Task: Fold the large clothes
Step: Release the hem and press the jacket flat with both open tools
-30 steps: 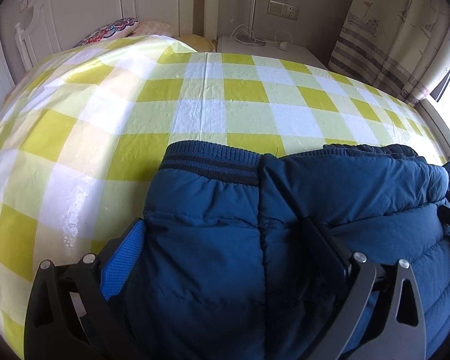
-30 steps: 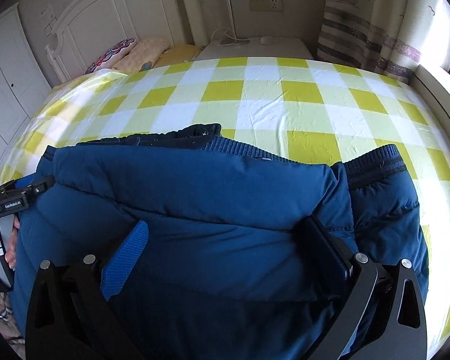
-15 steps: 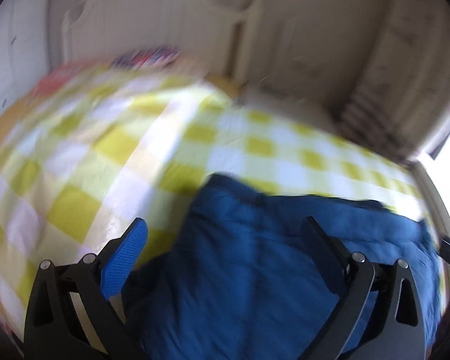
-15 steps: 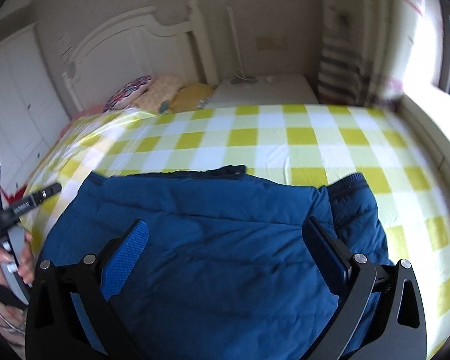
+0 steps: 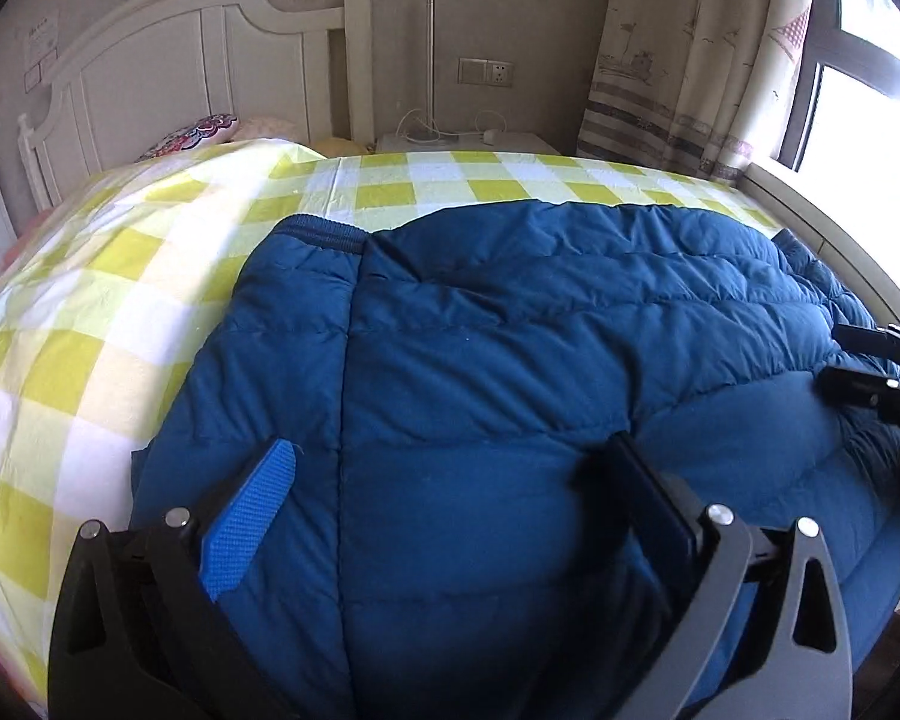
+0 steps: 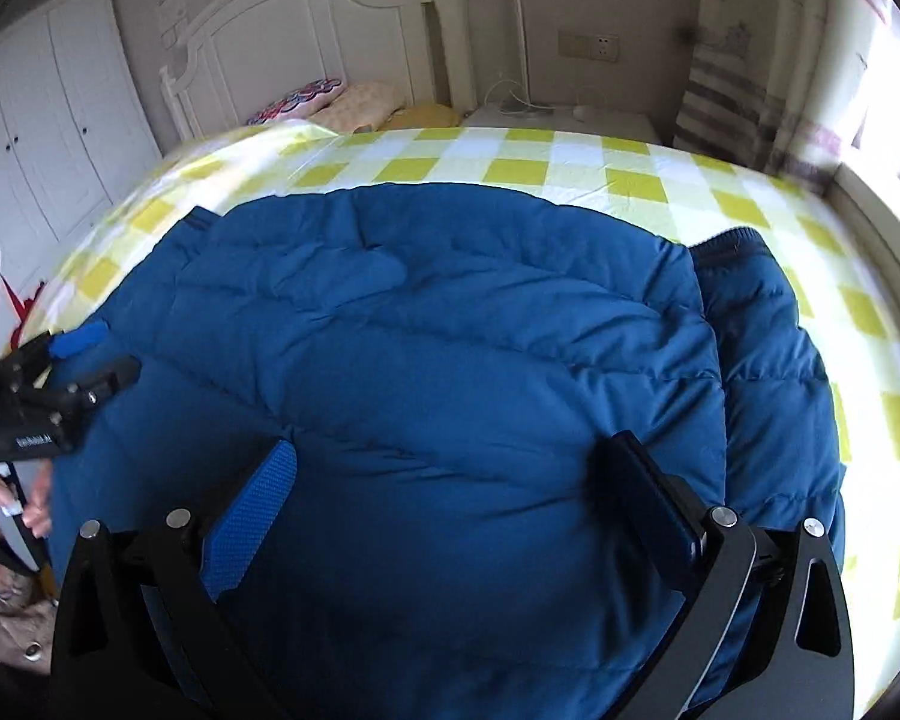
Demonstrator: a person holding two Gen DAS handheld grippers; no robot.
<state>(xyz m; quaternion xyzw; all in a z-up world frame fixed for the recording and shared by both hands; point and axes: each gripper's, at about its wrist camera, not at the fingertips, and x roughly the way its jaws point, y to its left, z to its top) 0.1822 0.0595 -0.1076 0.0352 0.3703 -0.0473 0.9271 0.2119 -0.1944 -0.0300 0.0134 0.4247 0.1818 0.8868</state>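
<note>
Both the left gripper (image 5: 450, 492) and the right gripper (image 6: 456, 486) are hovering spread wide, pinching nothing, over the jacket (image 5: 540, 360) lying at the bed's (image 5: 78, 324) near edge; puffy, soft, probably slippery, it looks best gripped at the ribbed hem (image 5: 321, 234).

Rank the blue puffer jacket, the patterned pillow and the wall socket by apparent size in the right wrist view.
1. Blue puffer jacket, fills most of the view.
2. Patterned pillow.
3. Wall socket.
The pillow and socket sit far from the camera, so real sizes stay unsure.
</note>
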